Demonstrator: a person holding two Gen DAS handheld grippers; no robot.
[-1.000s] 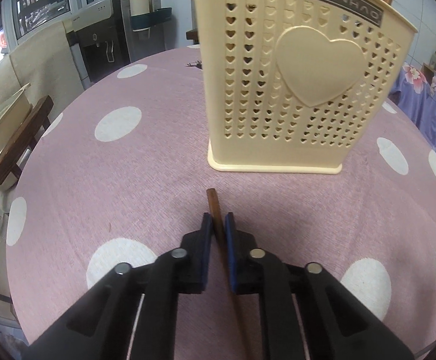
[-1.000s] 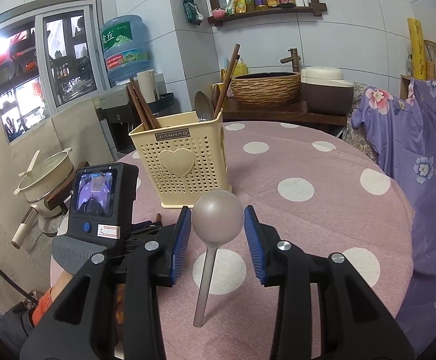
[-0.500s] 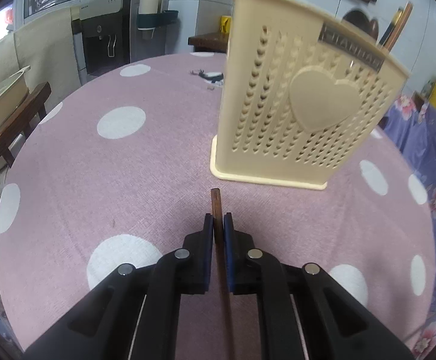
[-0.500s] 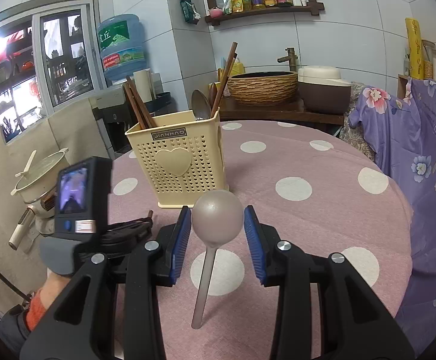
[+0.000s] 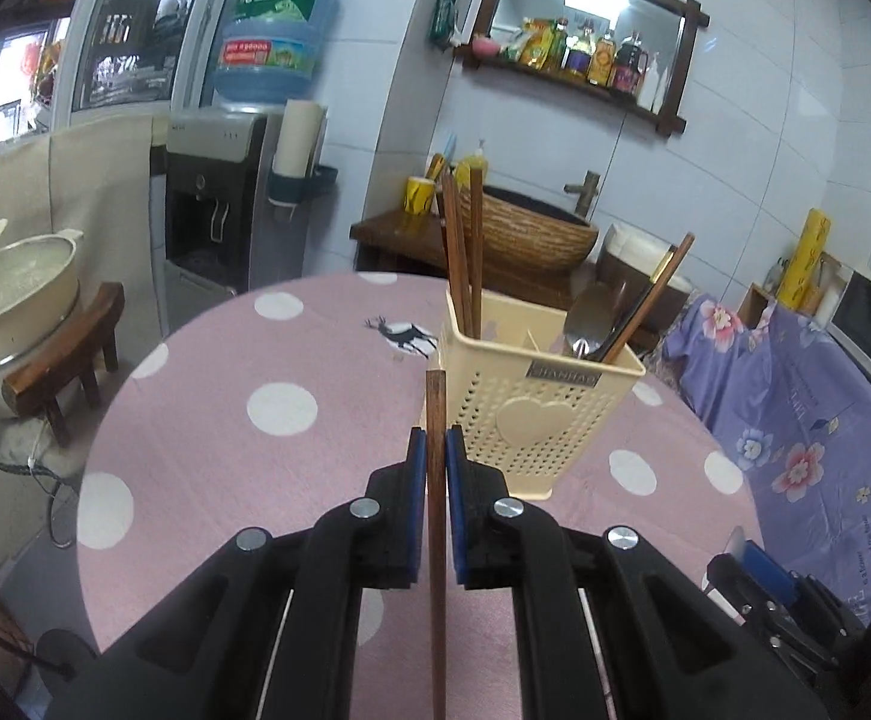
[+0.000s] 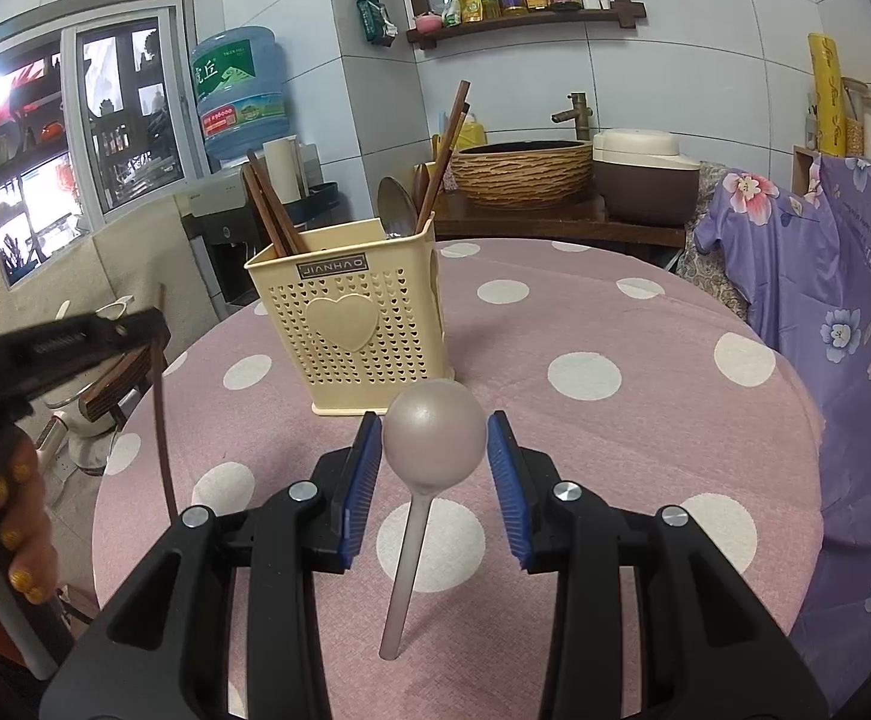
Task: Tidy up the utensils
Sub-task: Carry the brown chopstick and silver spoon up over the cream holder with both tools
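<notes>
The left gripper [image 5: 435, 456] is clenched on 1 brown chopstick [image 5: 435, 420], lifted clear of the pink polka-dot tablecloth [image 5: 225, 456], its tip pointing at the near corner of the cream utensil holder [image 5: 525, 414]. The right gripper [image 6: 434, 462] grips the round bowl of a grey spoon [image 6: 434, 435] between its blue pads, the handle slanting down toward the camera above the cloth. The holder stands on the table beyond both grippers, with 2 chopsticks in one compartment and a metal spoon [image 6: 396, 207] with more chopsticks in another.
</notes>
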